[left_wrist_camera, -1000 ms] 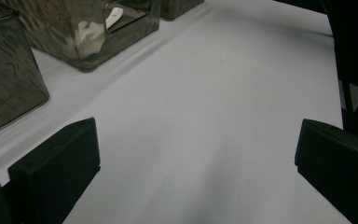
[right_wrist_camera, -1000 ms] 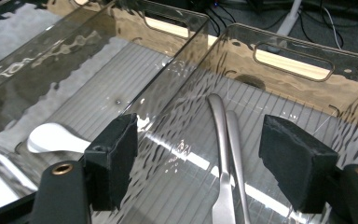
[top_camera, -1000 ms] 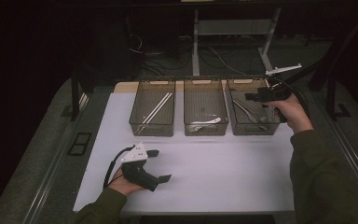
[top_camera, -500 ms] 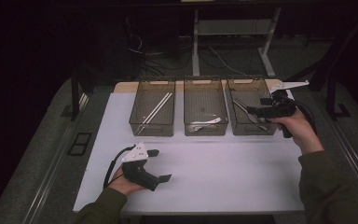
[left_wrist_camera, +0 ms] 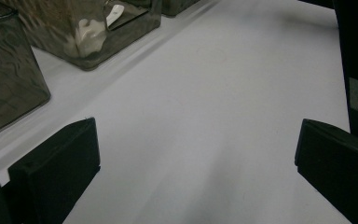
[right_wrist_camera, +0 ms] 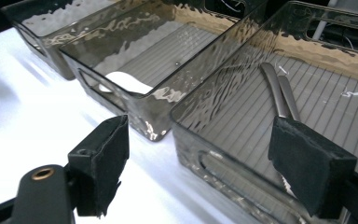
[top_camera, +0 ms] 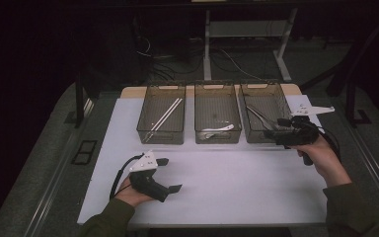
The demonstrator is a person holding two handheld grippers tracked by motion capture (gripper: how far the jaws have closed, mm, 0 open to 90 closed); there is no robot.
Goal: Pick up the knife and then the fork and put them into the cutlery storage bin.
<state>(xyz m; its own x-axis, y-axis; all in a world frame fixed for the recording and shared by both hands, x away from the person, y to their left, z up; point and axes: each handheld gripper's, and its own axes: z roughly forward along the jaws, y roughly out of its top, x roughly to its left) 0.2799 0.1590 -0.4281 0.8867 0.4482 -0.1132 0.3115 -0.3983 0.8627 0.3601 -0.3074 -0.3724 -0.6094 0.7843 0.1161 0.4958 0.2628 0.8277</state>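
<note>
**Right hand-held gripper draws back from the right bin**

Pulling toward the near edge of the desk point(top_camera: 237, 182) since the earlier frames, the right hand-held gripper point(top_camera: 276, 133) has come down from above the right bin point(top_camera: 264, 118) to its near wall, and its jaws have just been opening — nothing sits between them. In the right gripper view they stand wide on either side of that wall, empty. The metal tongs point(right_wrist_camera: 282, 95) lie flat on the ribbed floor of the bin, just beyond and between the jaw tips — probably set there to sort them apart from the white spoon point(top_camera: 217, 131) in the middle bin point(top_camera: 217, 118) and the chopsticks point(top_camera: 165, 116) in the left bin point(top_camera: 162, 118). At the left, the left hand-held gripper point(top_camera: 170, 175) rests on bare desk, jaws wide and empty, likely parked out of the way.
</note>
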